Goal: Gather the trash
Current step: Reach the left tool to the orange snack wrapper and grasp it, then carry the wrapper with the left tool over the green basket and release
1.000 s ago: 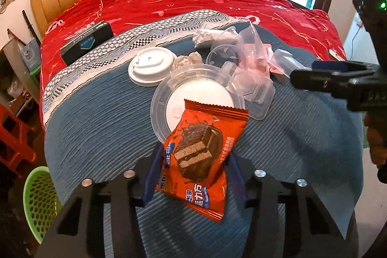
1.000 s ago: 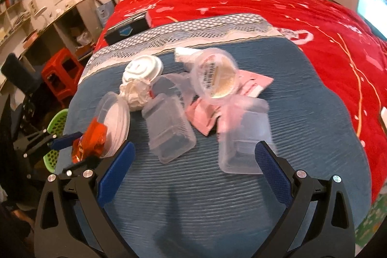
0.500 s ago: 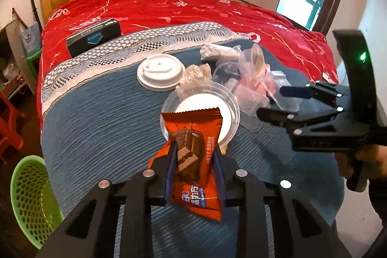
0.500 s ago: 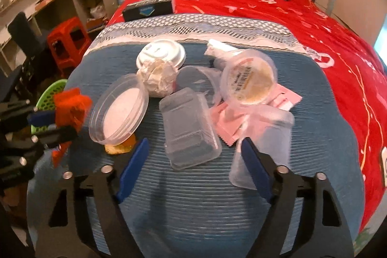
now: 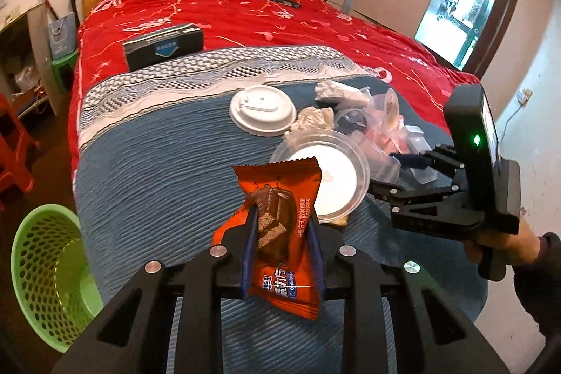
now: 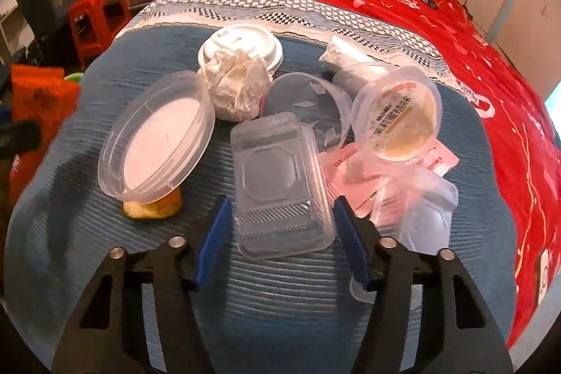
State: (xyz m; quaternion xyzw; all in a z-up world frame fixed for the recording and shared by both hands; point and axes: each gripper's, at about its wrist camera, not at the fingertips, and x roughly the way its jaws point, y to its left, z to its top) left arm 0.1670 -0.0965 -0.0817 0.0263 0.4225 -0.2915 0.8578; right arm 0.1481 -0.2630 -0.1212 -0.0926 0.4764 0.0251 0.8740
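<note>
The left gripper (image 5: pixel 282 226) is clamped on a crinkled orange snack wrapper (image 5: pixel 280 219), held above the blue ribbed blanket (image 5: pixel 157 170) near a green mesh basket (image 5: pixel 45 276) on the floor. The right gripper (image 6: pixel 282 233) is closing around a clear rectangular plastic box (image 6: pixel 277 184) lying among other trash; its blue pads (image 6: pixel 214 233) are not yet pressing.
</note>
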